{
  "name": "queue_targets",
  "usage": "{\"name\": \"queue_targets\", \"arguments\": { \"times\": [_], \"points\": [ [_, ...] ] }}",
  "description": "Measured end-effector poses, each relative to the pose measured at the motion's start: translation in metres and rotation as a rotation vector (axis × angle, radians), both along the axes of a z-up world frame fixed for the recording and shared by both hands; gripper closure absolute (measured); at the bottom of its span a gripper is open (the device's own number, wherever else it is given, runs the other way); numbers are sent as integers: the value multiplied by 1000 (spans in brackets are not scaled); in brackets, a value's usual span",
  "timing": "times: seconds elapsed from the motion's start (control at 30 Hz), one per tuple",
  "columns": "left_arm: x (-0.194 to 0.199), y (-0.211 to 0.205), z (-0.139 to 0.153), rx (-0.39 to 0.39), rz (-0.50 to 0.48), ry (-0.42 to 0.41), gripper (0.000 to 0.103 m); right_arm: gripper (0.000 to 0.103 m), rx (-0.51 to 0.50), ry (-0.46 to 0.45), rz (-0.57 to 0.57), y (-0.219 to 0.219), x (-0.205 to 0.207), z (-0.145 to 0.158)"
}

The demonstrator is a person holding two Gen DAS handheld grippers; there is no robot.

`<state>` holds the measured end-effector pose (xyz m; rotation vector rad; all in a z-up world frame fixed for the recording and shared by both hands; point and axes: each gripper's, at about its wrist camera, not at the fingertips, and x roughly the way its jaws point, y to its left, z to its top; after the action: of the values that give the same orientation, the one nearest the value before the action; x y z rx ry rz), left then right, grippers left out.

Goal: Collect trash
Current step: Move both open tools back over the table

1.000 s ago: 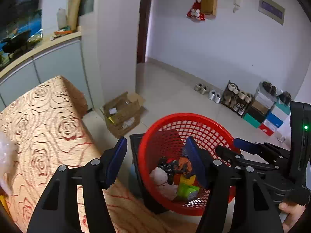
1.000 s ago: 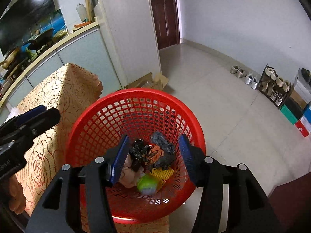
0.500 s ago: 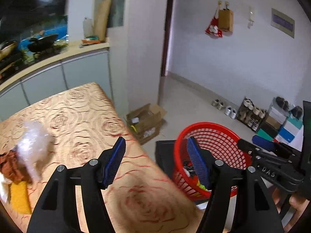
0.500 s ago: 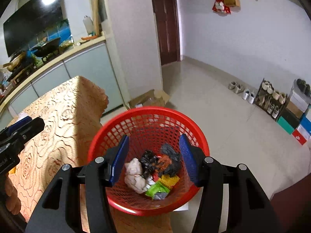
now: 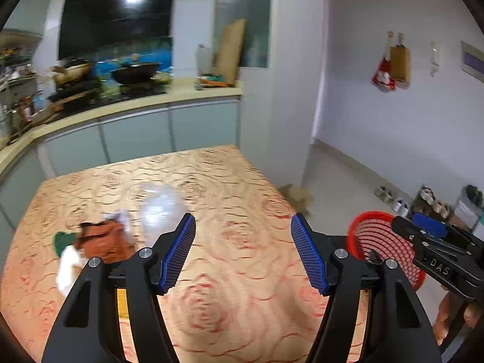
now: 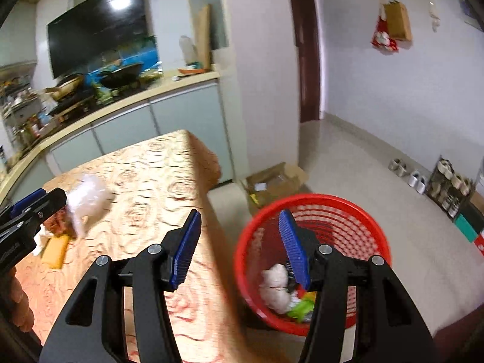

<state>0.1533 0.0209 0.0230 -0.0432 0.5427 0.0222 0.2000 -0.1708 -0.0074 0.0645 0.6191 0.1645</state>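
A red mesh basket [image 6: 332, 208] stands beside the table's right edge with white, black, yellow and green trash in it; it also shows in the left wrist view [image 5: 378, 236]. On the rose-patterned tablecloth [image 5: 230, 211] lie a clear plastic bag [image 5: 160, 208], a brown wrapper [image 5: 103, 242], a green scrap [image 5: 62, 240] and a white scrap [image 5: 68, 267]. The bag [image 6: 89, 196] and a yellow piece [image 6: 56, 249] show in the right wrist view. My left gripper [image 5: 242, 254] is open and empty over the table. My right gripper [image 6: 240, 248] is open and empty, over the table edge and the basket.
A kitchen counter [image 5: 127, 106] with pans runs behind the table. A cardboard box [image 6: 273, 181] lies on the floor past the basket. Shoes and a shoe rack [image 6: 444, 181] line the right wall. A dark door [image 6: 305, 45] is at the back.
Both grippers have swung left from above the basket toward the table. The trash on the cloth has come into view, and the basket has slid to the right.
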Motion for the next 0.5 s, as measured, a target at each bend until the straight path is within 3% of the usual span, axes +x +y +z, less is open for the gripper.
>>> {"name": "queue_targets", "arguments": {
  "times": [0.13, 0.5],
  "points": [
    [-14, 23, 1, 15, 70, -9, 39, 43, 8, -26, 49, 25, -5, 8],
    [-41, 101, 2, 19, 251, -20, 37, 43, 2, 0, 213, 107, -4, 4]
  ]
}}
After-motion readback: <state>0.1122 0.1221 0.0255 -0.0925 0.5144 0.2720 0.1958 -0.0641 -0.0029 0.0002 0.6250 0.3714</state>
